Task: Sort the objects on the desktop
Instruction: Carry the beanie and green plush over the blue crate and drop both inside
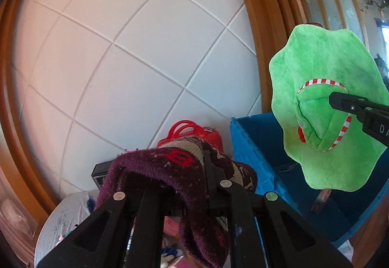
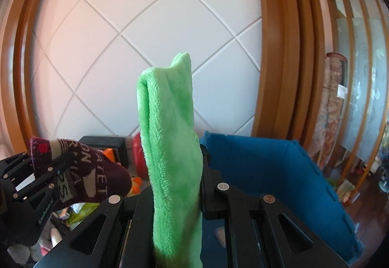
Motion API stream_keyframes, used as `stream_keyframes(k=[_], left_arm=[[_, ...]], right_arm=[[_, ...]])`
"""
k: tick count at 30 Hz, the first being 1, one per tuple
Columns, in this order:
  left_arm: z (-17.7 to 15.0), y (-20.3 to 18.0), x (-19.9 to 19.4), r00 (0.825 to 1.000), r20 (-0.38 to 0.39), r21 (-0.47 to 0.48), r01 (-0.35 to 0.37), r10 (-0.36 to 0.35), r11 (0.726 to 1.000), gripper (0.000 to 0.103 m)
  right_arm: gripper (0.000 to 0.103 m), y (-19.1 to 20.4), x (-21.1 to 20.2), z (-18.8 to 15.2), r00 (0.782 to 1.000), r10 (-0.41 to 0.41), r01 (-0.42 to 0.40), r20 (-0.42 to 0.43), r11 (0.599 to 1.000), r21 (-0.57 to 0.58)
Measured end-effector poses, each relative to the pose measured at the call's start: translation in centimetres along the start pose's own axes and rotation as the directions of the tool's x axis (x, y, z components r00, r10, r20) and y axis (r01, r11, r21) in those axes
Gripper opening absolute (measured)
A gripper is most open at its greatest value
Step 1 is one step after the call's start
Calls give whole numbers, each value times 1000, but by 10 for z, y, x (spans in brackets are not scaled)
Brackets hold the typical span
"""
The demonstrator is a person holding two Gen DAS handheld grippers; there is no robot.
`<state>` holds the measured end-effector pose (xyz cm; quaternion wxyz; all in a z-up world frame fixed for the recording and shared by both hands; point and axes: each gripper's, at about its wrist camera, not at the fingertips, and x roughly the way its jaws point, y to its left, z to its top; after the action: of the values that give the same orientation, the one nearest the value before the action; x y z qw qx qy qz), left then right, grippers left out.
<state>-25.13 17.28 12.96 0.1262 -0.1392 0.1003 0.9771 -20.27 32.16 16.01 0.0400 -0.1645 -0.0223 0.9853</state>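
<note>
My left gripper (image 1: 187,185) is shut on a maroon knitted hat (image 1: 170,170) with beige lettering, which drapes over its fingers; it also shows in the right wrist view (image 2: 82,170), held up at the left. My right gripper (image 2: 180,170) is shut on a green plush hat (image 2: 170,134) that stands up between its fingers. In the left wrist view the green hat (image 1: 328,102), with its red-and-white striped band, hangs above the blue fabric bin (image 1: 257,146), with a right gripper finger (image 1: 350,102) pinching it.
The open blue bin (image 2: 279,165) fills the right side, with a small item on its bottom. A red plastic bag-like container (image 1: 194,131) and a black box (image 2: 104,144) stand against the white tiled wall. Mixed small objects lie on the table below. A wooden frame borders the wall.
</note>
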Motion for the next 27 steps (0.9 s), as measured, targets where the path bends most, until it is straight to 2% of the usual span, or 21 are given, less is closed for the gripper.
stream_keyframes(k=[4,9,12,17,19,22,25,26,27], left_arm=[[22,-59,12,996,17,21,92,-93,996,9],[37,-132,30,979,-4,39,202,-202,979,9],[36,-172,41,965,-51,41,260,-258,965,9],[19,-220,71,929,-202,8,319,-310,948,10],[10,-225,84,902,-281,-35,332,-328,943,10],[-6,-229,101,841,-410,-90,349,-354,933,13],[-17,-227,110,786,-492,-137,354,-374,925,16],[-22,-228,113,767,-521,-147,351,-374,925,17],[-27,-231,115,755,-540,-150,350,-374,925,24]], right_arm=[[10,-51,-9,1,997,-77,77,-4,997,29],[10,-112,-18,-8,987,-158,160,-33,986,55],[10,-151,-12,-19,980,-185,190,-67,979,76],[10,-194,2,-39,970,-202,214,-134,973,86],[10,-205,13,-46,967,-198,214,-158,973,88],[11,-211,25,-57,961,-178,202,-213,975,93],[15,-219,41,-68,948,-170,203,-269,974,98],[20,-219,45,-70,944,-168,203,-283,974,99],[28,-219,48,-73,940,-172,208,-293,973,96]])
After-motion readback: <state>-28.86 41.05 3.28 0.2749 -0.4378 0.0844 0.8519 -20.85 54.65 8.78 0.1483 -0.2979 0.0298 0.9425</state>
